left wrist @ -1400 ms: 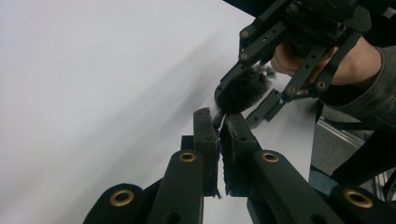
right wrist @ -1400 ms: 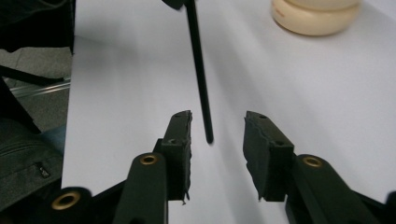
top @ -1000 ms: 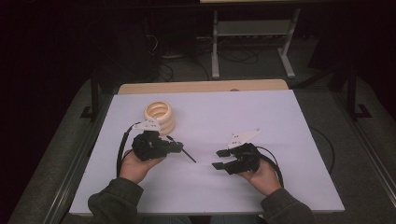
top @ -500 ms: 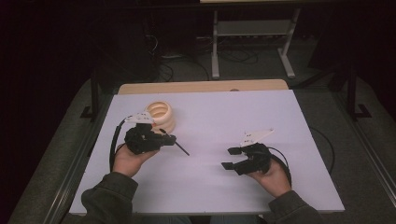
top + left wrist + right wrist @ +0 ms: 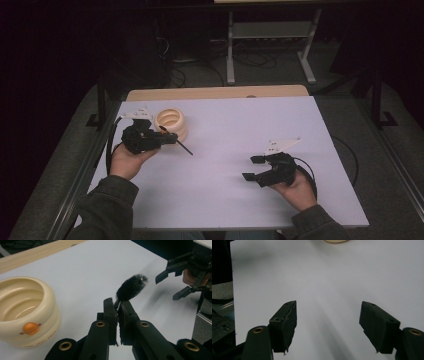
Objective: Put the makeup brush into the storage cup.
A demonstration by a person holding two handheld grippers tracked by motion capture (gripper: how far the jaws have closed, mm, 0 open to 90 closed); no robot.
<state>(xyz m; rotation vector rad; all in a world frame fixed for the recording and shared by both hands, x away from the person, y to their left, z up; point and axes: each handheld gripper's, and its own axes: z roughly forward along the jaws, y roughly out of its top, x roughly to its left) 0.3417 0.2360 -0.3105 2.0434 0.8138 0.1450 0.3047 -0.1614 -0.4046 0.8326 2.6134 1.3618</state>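
My two grippers, left gripper [image 5: 172, 140] and right gripper [image 5: 253, 168], are matte black with brass-ringed screw holes, grey three-cornered plates, looping black cables, and dark grey-green sleeves behind.

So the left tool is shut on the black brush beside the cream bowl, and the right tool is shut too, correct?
Not quite. The left tool is shut on the black brush beside the cream bowl, but the right tool is open with nothing between its jaws; they have just been opening. The right gripper view shows the wide gap.

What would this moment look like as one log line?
left gripper: shut on brush | right gripper: opening, empty | bowl: beside left gripper
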